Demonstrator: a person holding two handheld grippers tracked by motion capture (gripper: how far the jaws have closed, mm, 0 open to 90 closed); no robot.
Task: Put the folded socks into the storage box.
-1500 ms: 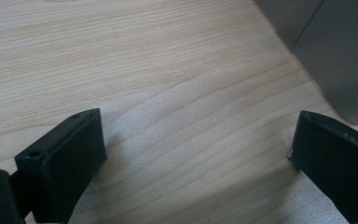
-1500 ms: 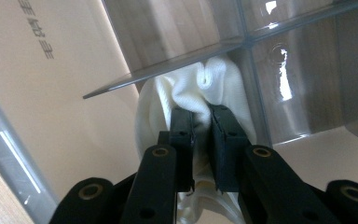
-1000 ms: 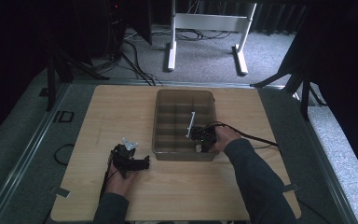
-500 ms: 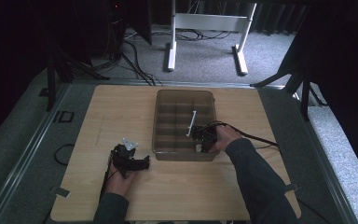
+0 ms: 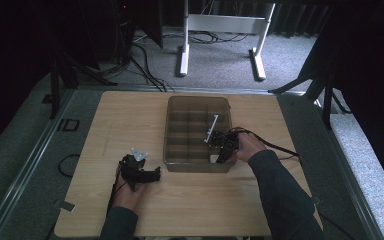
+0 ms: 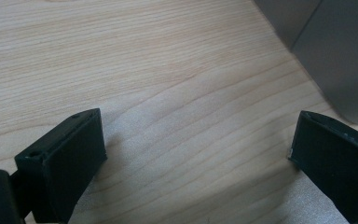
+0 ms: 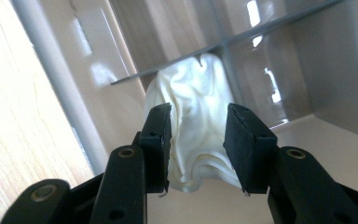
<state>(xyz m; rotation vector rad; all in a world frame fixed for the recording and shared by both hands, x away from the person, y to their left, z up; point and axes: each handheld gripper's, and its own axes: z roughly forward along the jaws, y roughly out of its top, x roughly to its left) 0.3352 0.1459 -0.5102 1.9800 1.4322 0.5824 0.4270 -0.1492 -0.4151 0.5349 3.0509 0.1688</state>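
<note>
Your right gripper (image 7: 198,140) has just been opening its jaws over the white cloth (image 7: 193,116), which lies bunched between them in the near right compartment of the divided bin (image 5: 170,130); the pads look clear of it, so it seems released there. Your left gripper (image 6: 196,154) rests open and empty on the table (image 6: 144,70)

Crumpled white cloth wad (image 7: 200,126), soft & creased, lying in near-right corner compartment of translucent grey plastic divider box (image 5: 172,130) w/ gridded cells
</note>
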